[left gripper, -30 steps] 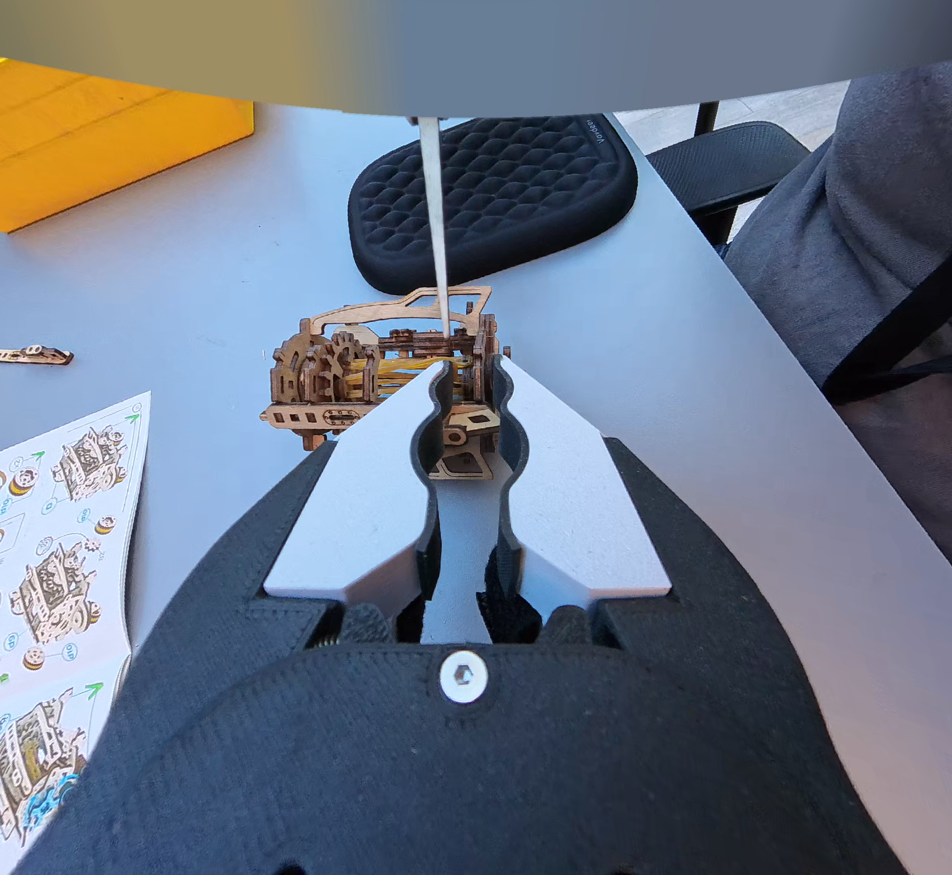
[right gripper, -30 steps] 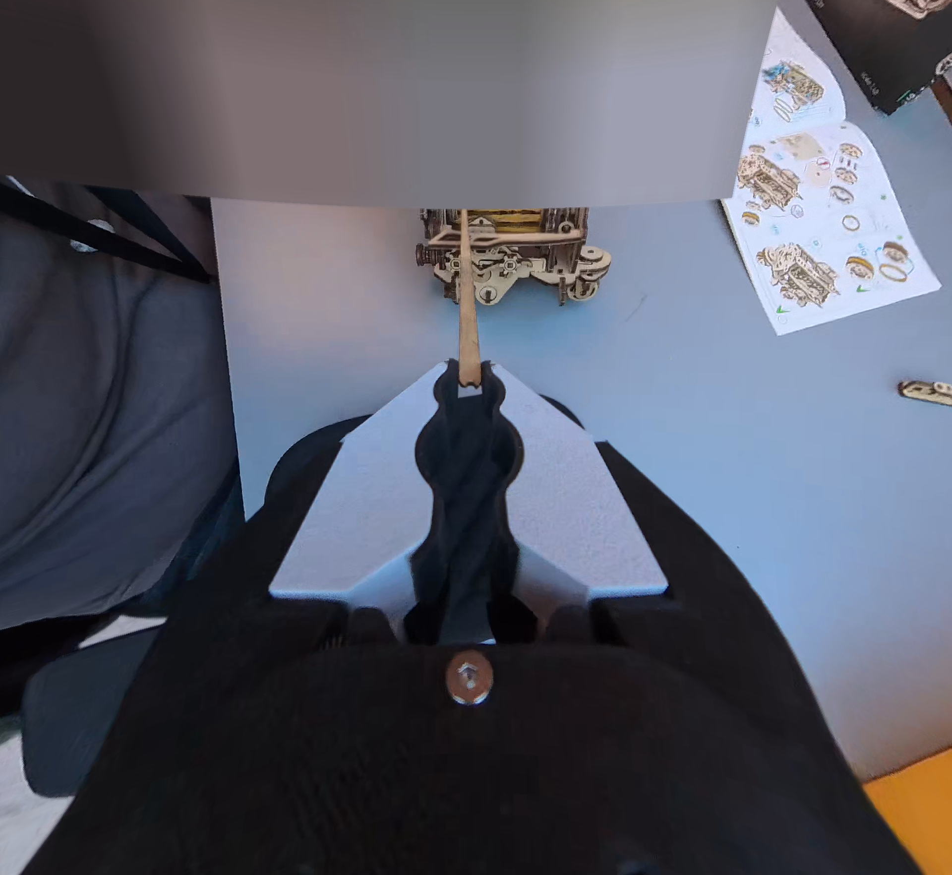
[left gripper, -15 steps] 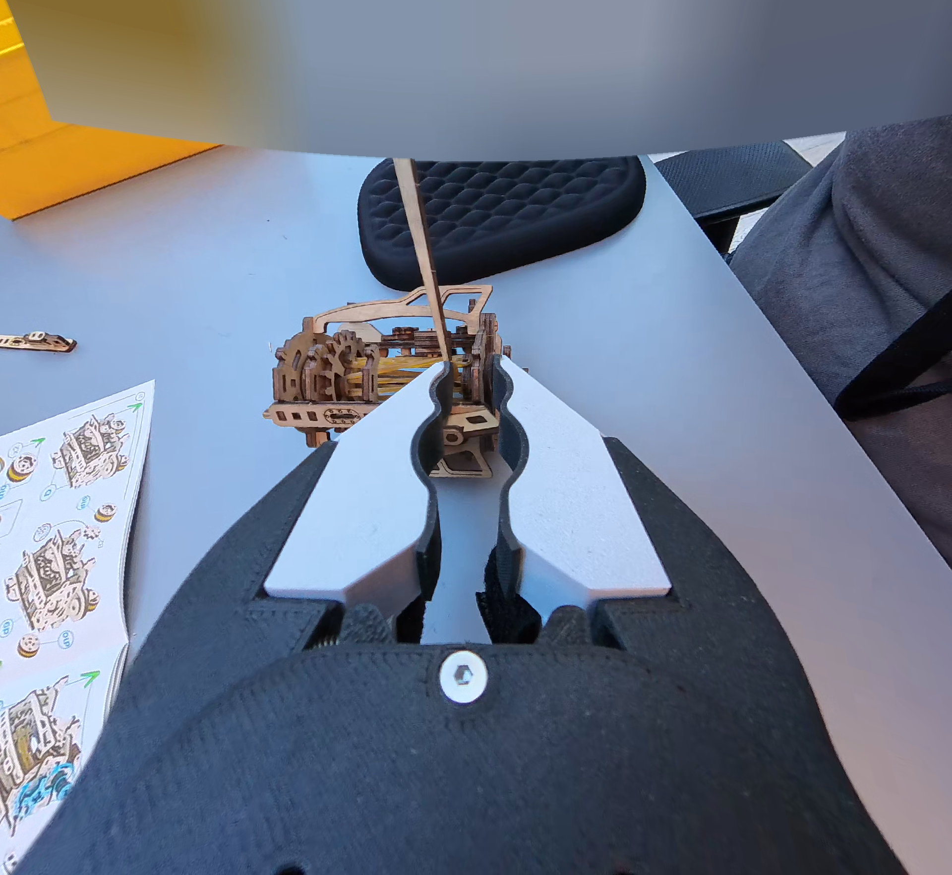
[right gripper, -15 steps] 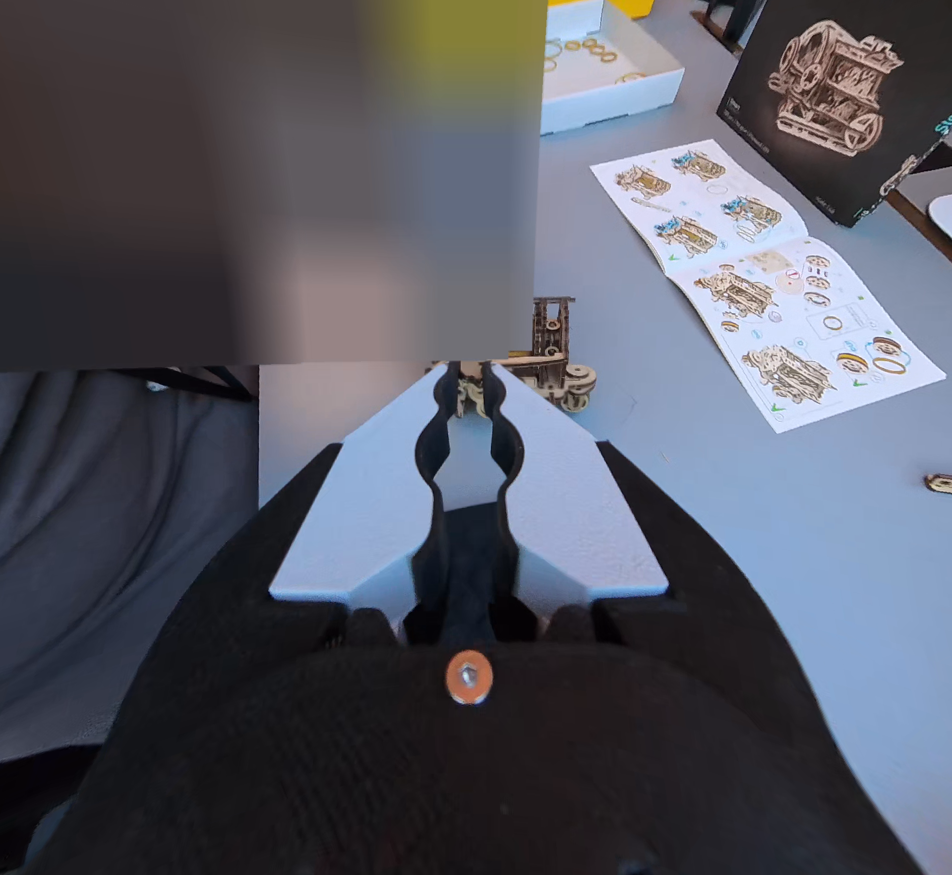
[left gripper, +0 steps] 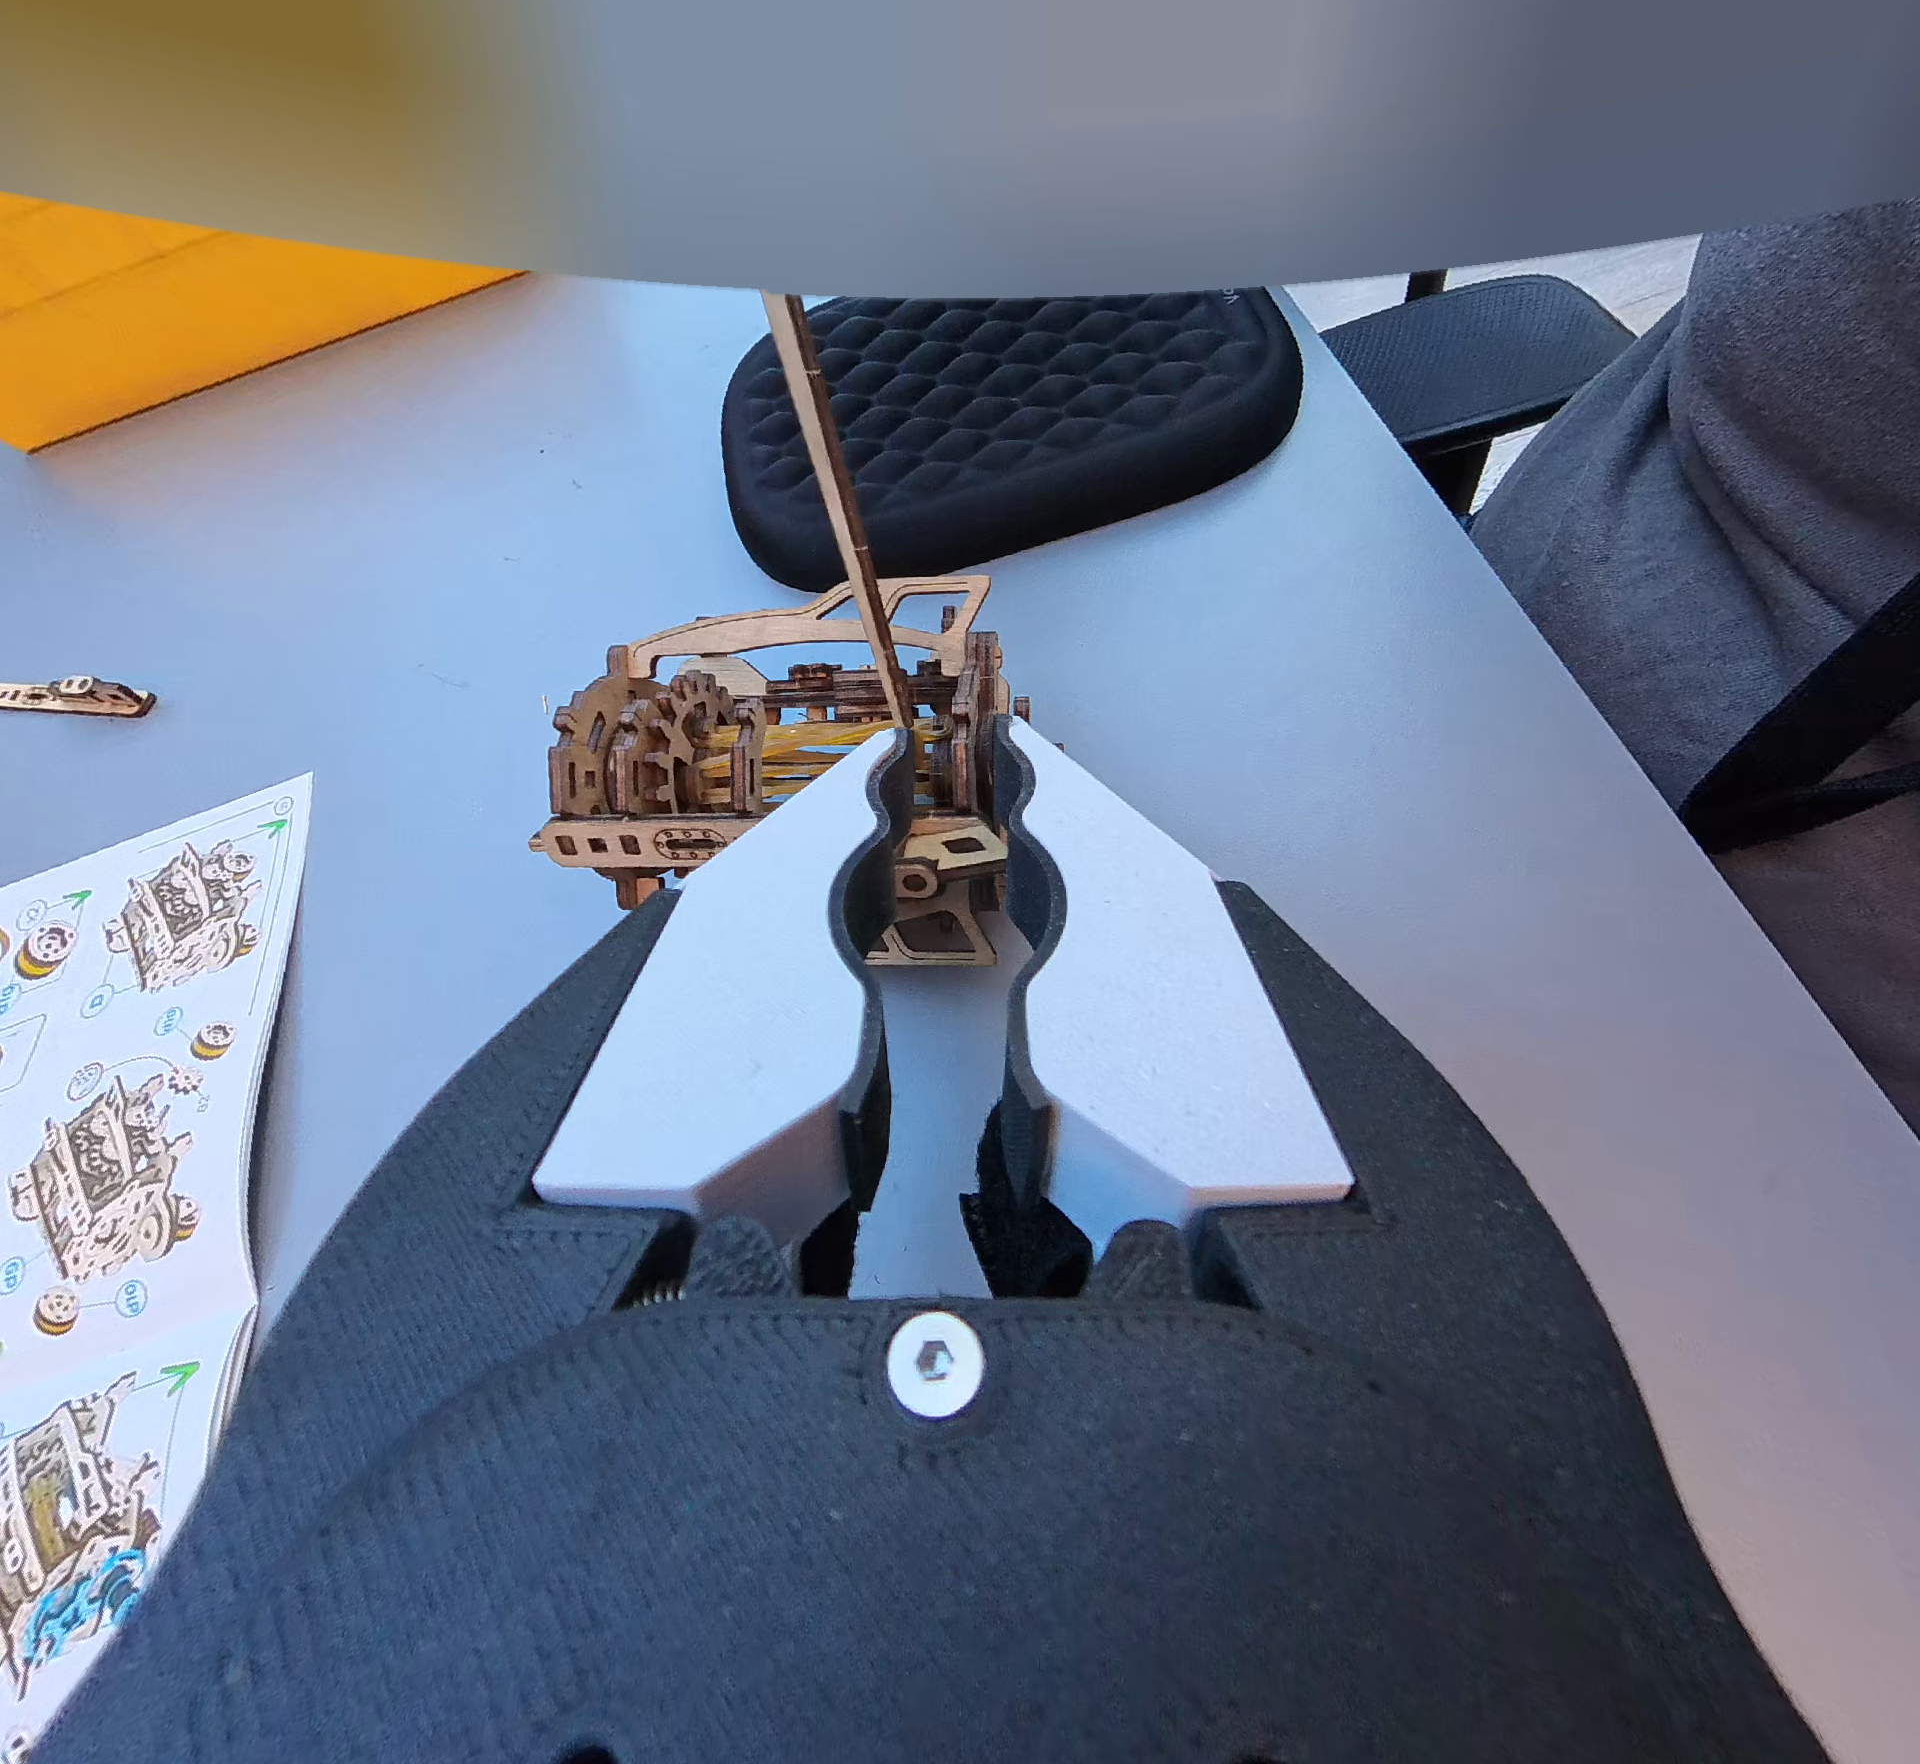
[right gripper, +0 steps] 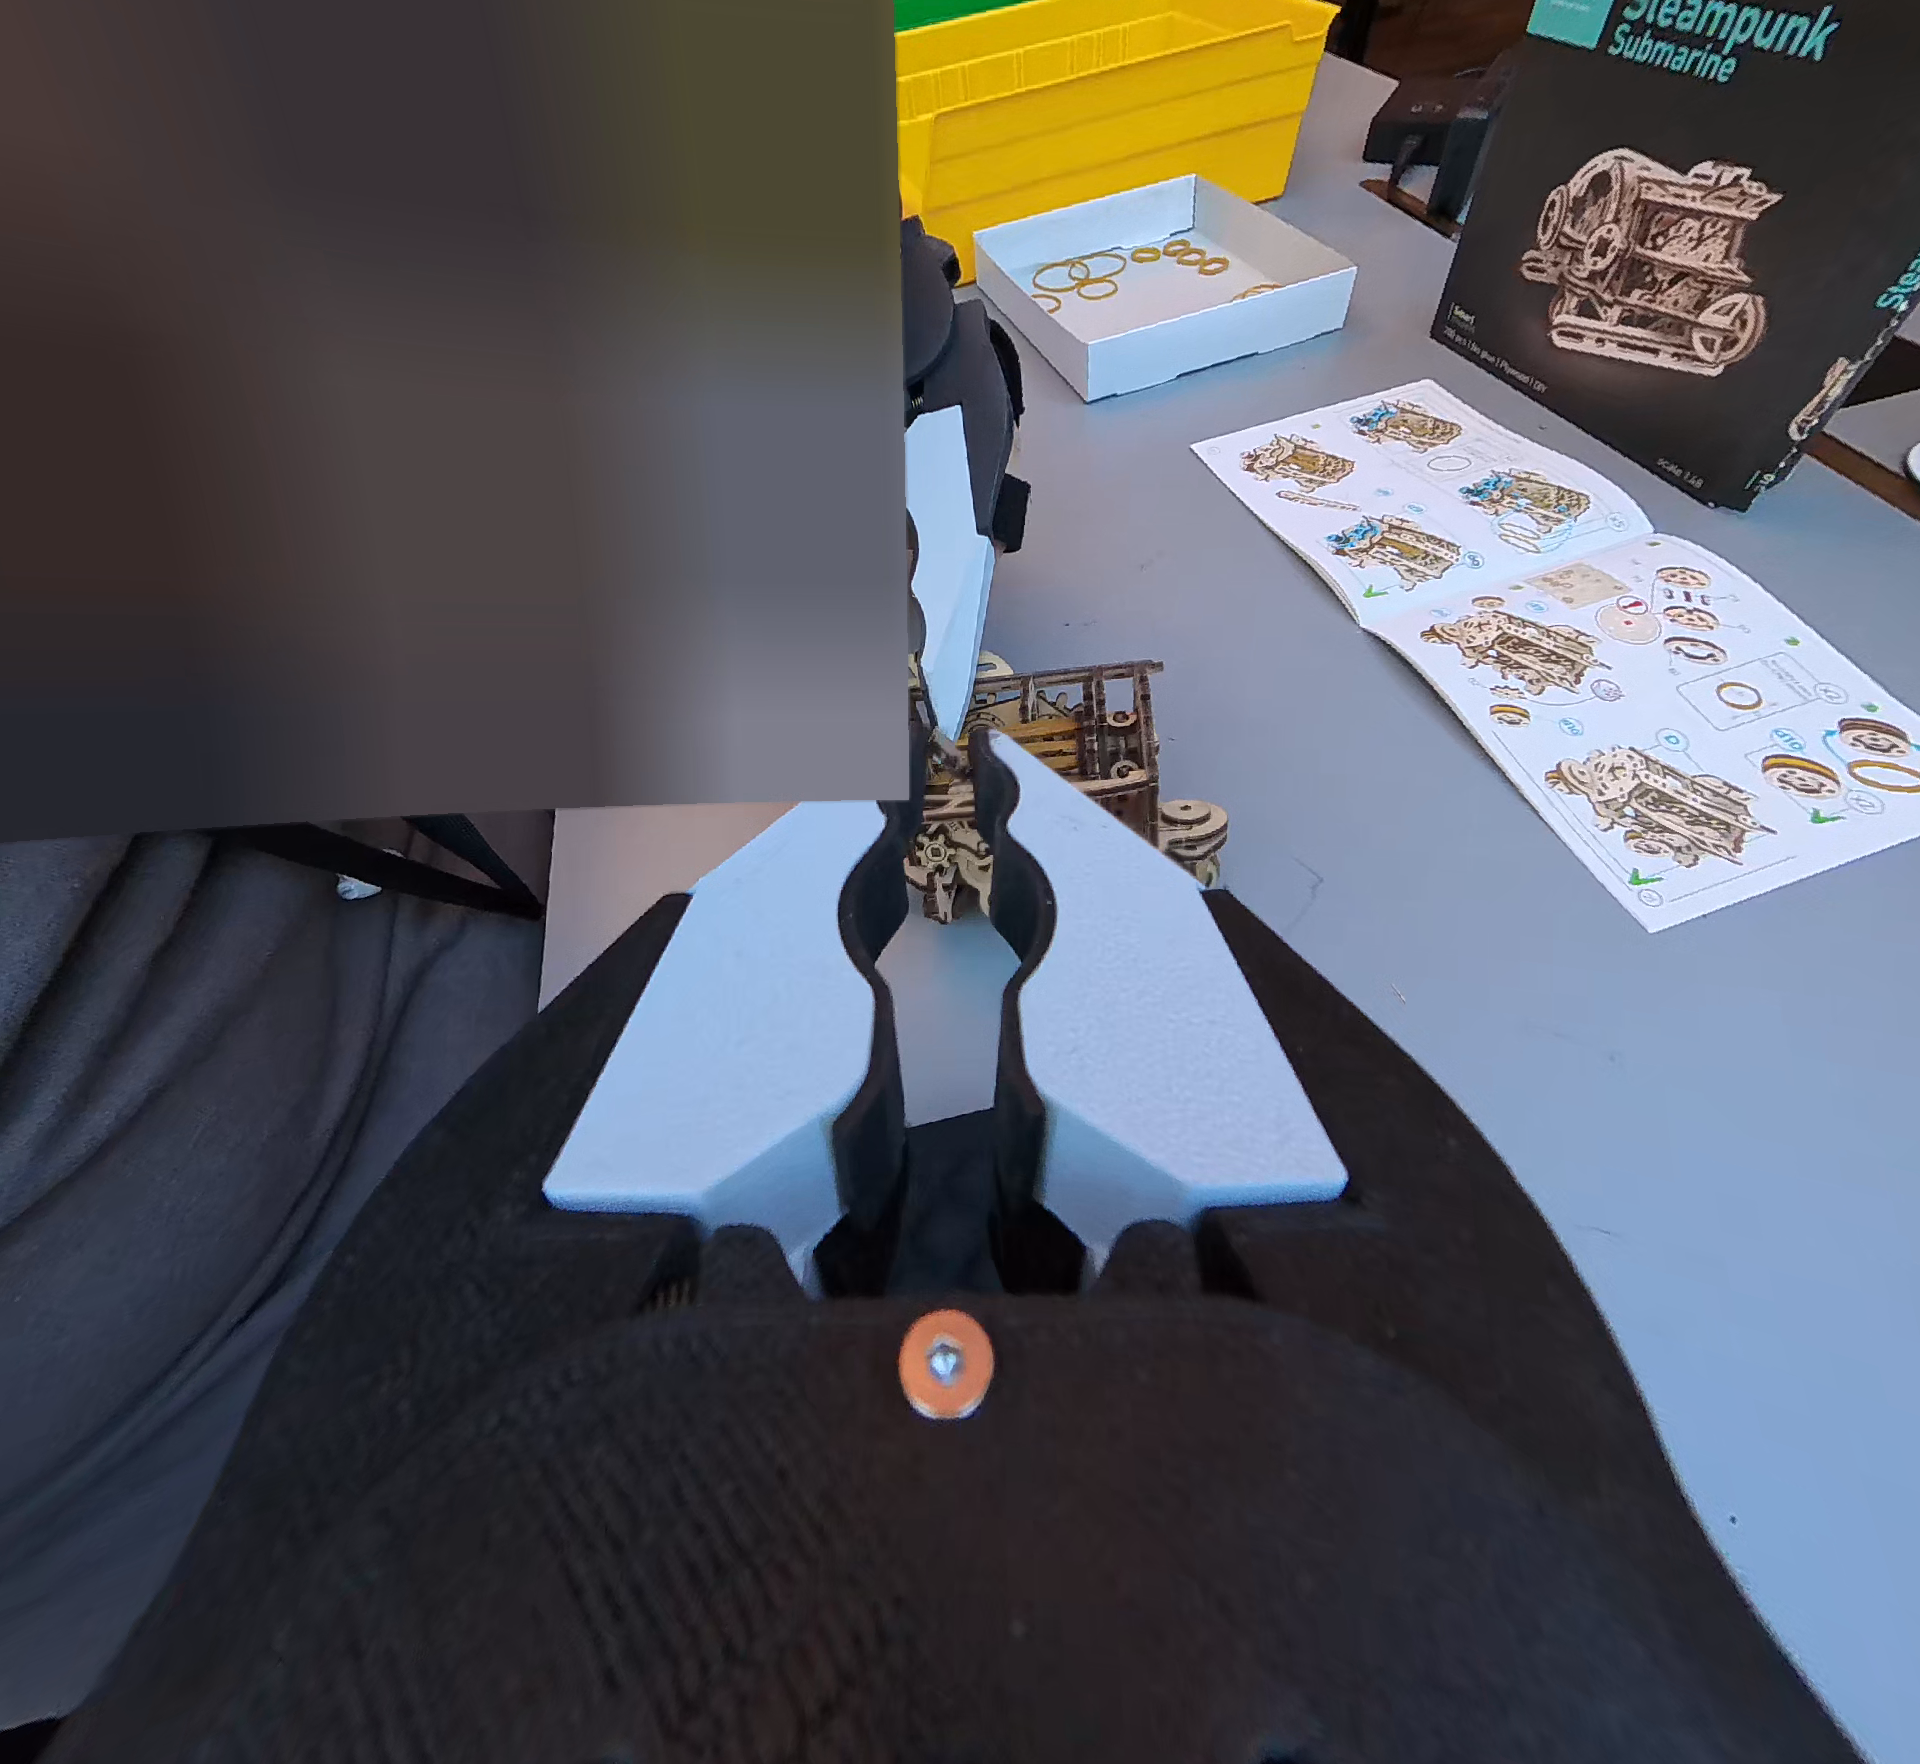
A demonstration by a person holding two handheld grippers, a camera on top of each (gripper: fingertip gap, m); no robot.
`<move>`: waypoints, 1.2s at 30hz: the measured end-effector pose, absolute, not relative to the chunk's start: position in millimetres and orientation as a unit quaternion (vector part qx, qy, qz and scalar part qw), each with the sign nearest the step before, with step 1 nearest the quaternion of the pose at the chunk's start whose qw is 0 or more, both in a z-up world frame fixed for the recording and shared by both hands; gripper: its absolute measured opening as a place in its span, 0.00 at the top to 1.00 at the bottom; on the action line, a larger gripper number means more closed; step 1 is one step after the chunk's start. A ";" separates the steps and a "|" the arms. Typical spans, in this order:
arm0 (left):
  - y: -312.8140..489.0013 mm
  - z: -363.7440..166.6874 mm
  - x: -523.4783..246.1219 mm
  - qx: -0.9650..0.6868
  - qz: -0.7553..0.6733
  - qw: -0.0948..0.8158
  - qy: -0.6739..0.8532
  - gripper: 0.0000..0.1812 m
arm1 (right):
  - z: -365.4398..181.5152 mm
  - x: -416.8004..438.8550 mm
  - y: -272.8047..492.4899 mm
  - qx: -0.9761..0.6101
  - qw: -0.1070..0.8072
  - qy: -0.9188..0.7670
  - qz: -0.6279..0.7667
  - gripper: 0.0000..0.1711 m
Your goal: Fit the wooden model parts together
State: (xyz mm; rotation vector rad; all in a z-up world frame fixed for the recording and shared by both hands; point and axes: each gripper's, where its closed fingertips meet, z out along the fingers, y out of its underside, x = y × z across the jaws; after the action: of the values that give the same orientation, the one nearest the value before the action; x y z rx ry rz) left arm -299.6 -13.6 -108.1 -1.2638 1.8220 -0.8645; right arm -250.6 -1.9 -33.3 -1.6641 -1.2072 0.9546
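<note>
The model on the counter looks largely built, the left claw clenched on its end, the right claw released, a stick unseated.

Left view: model on table, at tips of left tongs, spreading left of them. Stick rises from model just beyond tips, leaning left. Pad behind model. Booklet left of tongs; loose part farther left, beyond booklet.

Right view: model at tips of right tongs; left tongs come down onto model from behind. Booklet right of tongs. Tray with rings behind model; bin behind tray; box behind booklet.
</note>
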 end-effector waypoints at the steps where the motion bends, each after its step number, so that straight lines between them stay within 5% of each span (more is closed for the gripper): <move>1: -13.6 -108.1 -299.6 -0.493 -0.337 0.372 0.711 0.93 | -35.2 -252.0 -2.2 -0.665 0.423 -0.483 0.381 0.96; 36: -11.4 -107.6 -302.2 -0.495 -0.344 0.371 0.706 0.93 | -74.6 -281.7 -1.4 -0.657 0.398 -0.539 0.345 1.00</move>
State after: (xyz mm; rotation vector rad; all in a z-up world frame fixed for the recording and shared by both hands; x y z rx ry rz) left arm -302.2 -11.4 -107.6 -1.2703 1.8109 -0.8808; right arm -281.7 -1.4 -74.6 -1.6636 -1.3657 0.8745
